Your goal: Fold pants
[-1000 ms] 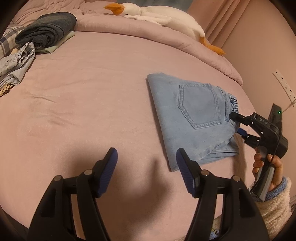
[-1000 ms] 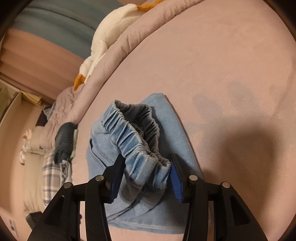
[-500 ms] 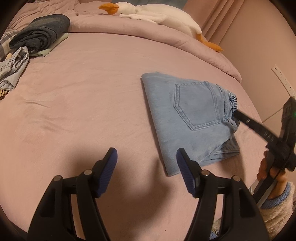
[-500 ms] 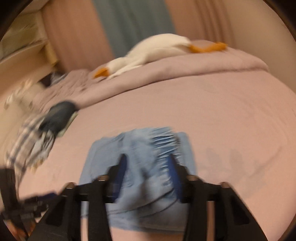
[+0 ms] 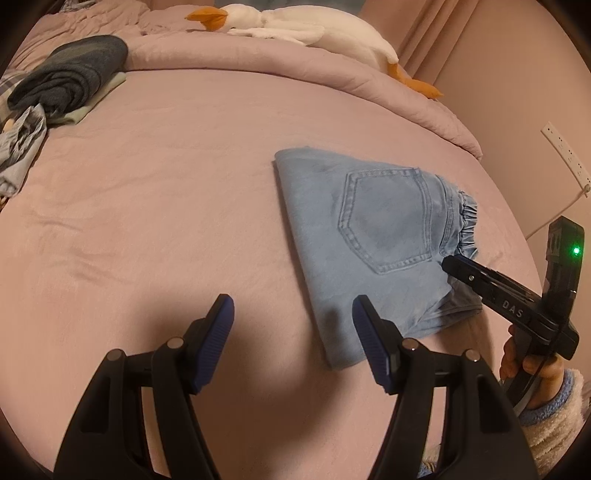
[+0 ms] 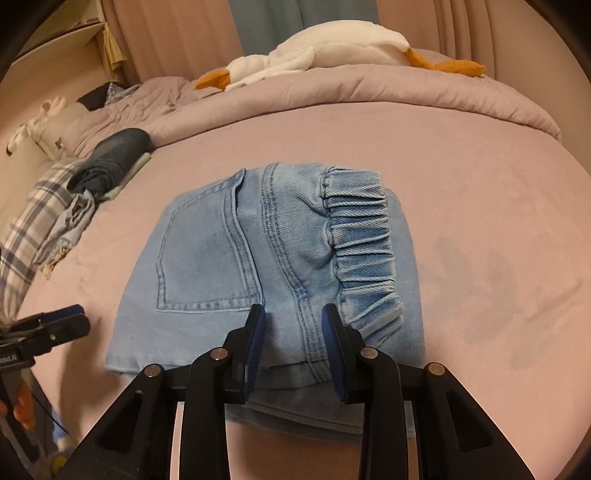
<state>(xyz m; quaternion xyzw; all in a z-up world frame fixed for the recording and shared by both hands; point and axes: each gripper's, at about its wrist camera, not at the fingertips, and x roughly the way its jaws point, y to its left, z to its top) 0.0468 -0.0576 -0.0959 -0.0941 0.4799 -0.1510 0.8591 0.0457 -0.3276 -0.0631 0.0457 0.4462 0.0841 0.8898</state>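
The light blue denim pants [image 5: 373, 240] lie folded into a compact block on the pink bed, back pocket up and elastic waistband [image 6: 362, 243] at the right end. They also show in the right wrist view [image 6: 236, 266]. My left gripper [image 5: 291, 332] is open and empty, hovering over the sheet just left of the pants' near corner. My right gripper [image 6: 293, 332] is open, its jaws partly apart over the near edge of the pants, beside the waistband; it holds nothing. It shows in the left wrist view [image 5: 458, 267] at the waistband end.
A dark folded garment [image 5: 70, 74] on a pale green one, plus crumpled and plaid clothes [image 6: 40, 221], lie at the far left. A white plush goose [image 5: 306, 29] lies on the rolled duvet [image 6: 369, 88] at the back. A wall with a socket [image 5: 565, 155] is right.
My right gripper let go of the waistband, swung level, and the waistband now lies flat on the folded pants. My left gripper stayed open and drifted slightly.
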